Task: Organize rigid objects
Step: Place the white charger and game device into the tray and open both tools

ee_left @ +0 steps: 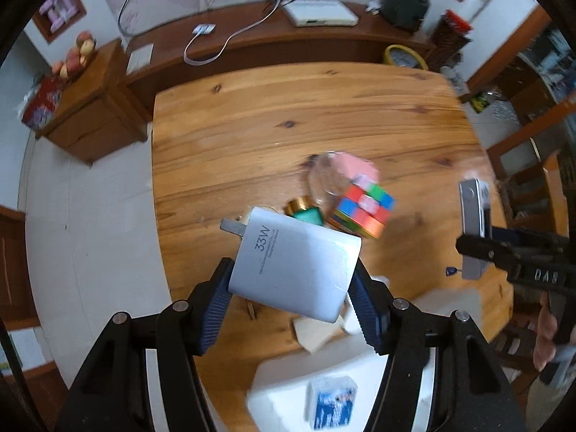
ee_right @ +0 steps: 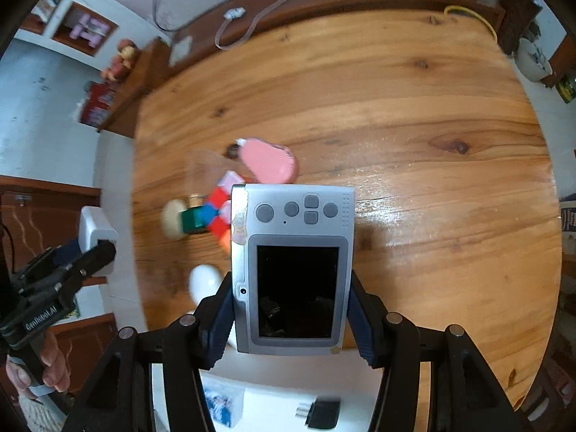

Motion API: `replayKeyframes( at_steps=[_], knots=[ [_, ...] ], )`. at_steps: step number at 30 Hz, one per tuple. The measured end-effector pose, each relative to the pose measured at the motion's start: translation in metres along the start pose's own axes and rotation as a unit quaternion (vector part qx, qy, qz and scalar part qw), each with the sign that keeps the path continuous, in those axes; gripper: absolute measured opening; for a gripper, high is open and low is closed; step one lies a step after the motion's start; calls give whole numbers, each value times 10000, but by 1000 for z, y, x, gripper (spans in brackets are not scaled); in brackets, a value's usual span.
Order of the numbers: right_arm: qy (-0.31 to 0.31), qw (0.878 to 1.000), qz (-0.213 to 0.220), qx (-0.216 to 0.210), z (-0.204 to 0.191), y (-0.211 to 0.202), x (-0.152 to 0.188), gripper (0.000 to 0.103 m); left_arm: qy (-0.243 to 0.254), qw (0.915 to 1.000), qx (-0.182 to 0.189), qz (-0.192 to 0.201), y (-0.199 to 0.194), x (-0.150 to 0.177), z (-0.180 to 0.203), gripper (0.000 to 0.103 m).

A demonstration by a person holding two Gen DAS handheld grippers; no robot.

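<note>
Above the wooden tabletop [ee_left: 324,108], the left hand-held gripper [ee_left: 293,288] pinches a white charger [ee_left: 295,266] marked 33W between its blue ribbed pads [ee_left: 219,302], the plug prongs pointing up and to the left in the left wrist view. From the right wrist view, the right hand-held gripper [ee_right: 291,320] clamps a silver digital camera [ee_right: 293,266] by its two sides, its dark screen and grey buttons facing the lens. Both held things hang clear of the wood. On the tabletop beyond them lies a loose cluster: a colourful puzzle cube [ee_left: 363,210], a pink flat piece [ee_right: 268,160] just behind it, a clear glass [ee_left: 329,176] beside that, and a small green bottle with a gold cap [ee_left: 306,210] touching the cube's left side. A white egg-shaped thing [ee_right: 205,282] lies near the table's edge in the right wrist view. At the near edge sits a white tray [ee_right: 273,396] holding a small blue-and-white box [ee_right: 223,405] and a black plug adapter [ee_right: 320,414]. A hand [ee_right: 50,367] grips the handle of the left tool at the far left of the right wrist view.
</note>
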State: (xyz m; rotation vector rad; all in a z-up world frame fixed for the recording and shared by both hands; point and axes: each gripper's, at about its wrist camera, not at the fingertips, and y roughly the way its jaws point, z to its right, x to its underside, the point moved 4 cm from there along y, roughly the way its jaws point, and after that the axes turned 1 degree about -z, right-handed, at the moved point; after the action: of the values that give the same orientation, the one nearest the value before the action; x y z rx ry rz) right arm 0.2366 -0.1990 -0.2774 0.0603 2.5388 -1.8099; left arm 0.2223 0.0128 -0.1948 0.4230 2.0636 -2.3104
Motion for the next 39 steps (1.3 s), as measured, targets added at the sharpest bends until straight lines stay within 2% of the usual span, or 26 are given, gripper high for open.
replayKeyframes(
  at_steps=[6, 10, 14, 16, 20, 29, 32, 39],
  knots=[
    [-231, 9983, 425, -325, -17, -57, 47, 57, 545, 9979, 331, 147, -45, 44, 34, 66],
    [-396, 9974, 508, -332, -15, -83, 102, 57, 902, 9938, 644, 2, -54, 83, 64, 66],
    [-549, 9979, 326, -119, -17, -76, 160, 57, 1252, 9900, 628, -140, -43, 112, 87, 66],
    [-615, 9979, 188, 68, -18, -64, 184, 57, 1499, 9872, 493, -211, -30, 127, 99, 66],
    [-682, 9966, -67, 452, -14, -24, 226, 57, 1650, 9836, 432, -582, 5, 142, 113, 66],
    [-187, 9970, -302, 681, 31, 37, 255, 57, 1802, 9777, 106, -1071, 80, 159, 137, 66],
    [-368, 9951, -112, 905, 28, 40, 256, 57, 1842, 9768, 39, -1094, 96, 159, 144, 66],
    [-498, 9921, 8, 1147, 21, 44, 253, 57, 1814, 9772, -54, -1098, 120, 154, 151, 66]
  ],
)
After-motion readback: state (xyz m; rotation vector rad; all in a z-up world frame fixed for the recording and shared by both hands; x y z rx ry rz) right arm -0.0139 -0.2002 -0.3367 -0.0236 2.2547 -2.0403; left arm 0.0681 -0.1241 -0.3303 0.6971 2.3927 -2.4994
